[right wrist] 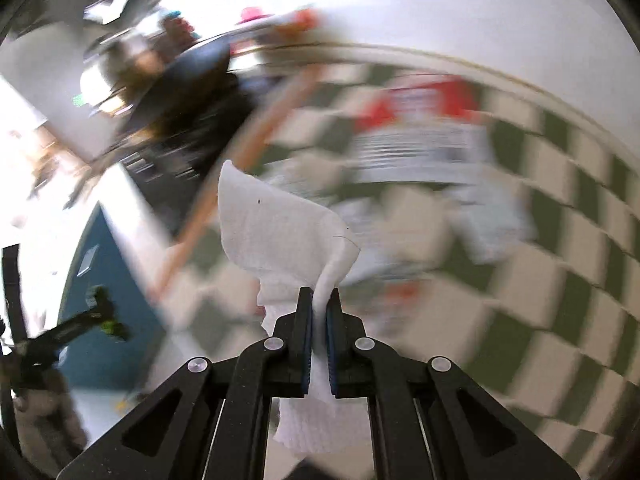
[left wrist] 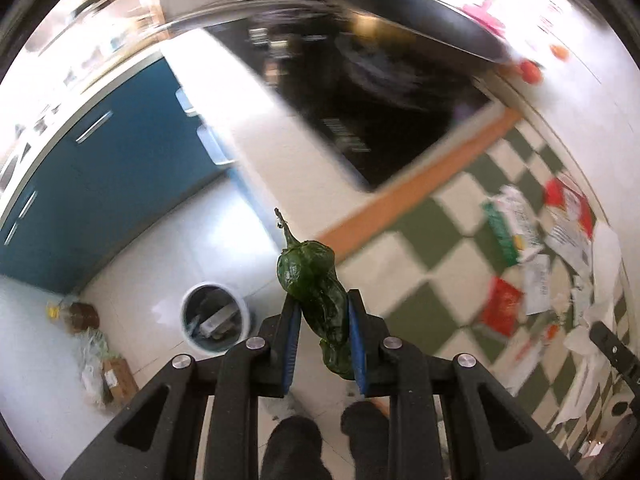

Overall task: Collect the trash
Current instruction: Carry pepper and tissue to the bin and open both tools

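Observation:
My left gripper (left wrist: 323,308) is shut on a wrinkled dark green pepper (left wrist: 316,280), held in the air past the counter edge, above the floor. A round bin (left wrist: 214,322) with trash inside stands on the floor below and to the left. My right gripper (right wrist: 319,304) is shut on a white paper napkin (right wrist: 276,232), held above the green-and-white checked cloth (right wrist: 560,300). More wrappers and paper (left wrist: 532,248) lie on the cloth. The right wrist view is blurred by motion.
A black hob (left wrist: 360,92) with a dark pan (left wrist: 404,16) sits on the white counter. Blue cabinets (left wrist: 100,184) line the left. Bags and a box (left wrist: 100,364) lie on the floor. Tomatoes (left wrist: 530,72) sit near the wall.

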`<state>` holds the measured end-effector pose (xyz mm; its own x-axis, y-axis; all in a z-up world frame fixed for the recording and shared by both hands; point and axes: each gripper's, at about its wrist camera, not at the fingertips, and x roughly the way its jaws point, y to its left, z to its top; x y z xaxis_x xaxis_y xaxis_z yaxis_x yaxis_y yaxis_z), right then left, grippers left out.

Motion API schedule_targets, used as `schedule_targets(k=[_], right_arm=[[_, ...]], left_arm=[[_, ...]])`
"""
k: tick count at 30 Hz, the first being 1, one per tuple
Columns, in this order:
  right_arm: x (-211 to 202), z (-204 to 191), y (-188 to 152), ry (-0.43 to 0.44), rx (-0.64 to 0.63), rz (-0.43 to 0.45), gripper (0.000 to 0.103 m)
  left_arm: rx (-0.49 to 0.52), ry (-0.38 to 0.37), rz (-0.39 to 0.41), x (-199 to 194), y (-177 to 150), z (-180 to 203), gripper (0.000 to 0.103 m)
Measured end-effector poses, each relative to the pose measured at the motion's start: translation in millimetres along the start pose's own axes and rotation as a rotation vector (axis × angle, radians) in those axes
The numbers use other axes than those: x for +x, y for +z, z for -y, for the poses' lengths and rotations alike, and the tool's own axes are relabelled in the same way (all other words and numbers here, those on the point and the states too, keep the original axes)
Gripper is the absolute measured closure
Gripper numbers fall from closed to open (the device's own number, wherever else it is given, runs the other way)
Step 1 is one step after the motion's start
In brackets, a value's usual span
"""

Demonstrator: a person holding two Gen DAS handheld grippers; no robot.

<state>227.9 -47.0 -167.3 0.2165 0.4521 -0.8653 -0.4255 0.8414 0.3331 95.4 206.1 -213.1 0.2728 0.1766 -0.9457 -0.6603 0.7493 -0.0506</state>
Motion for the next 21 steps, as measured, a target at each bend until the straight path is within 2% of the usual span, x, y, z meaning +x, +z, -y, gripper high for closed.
schedule_targets(k=[5,7,10,14,21], right_arm=[[75.9,-133.4,-36.0,0.127,-0.176,-0.138,0.097],[122.4,-180.2,-59.6,0.145,-0.226,-0.205,0.097],[201.4,-225.4,-97.9,0.149,-0.243,-0.3,0.097],[327.6,-257.0,-158.9,0.12,-0.228,-0.413,0.097],[546.4,-260.2,-271.4,0.06,-0.184,-0.579,0.097]], left_arm=[[-0.159,0.074,-0.049,21.1,-16.4,-110.5,0.084],[-0.231,0.092,-0.087,41.0,-31.4,-157.3,0.084],[-0.327,0.112,-0.157,92.2,-59.0,-221.1,0.084],[-0.445,0.096,-0.275,201.9,-108.2,-295.4,0.084],[-0.531,0.047,-0.436,401.1,-172.9,-373.2,0.084]])
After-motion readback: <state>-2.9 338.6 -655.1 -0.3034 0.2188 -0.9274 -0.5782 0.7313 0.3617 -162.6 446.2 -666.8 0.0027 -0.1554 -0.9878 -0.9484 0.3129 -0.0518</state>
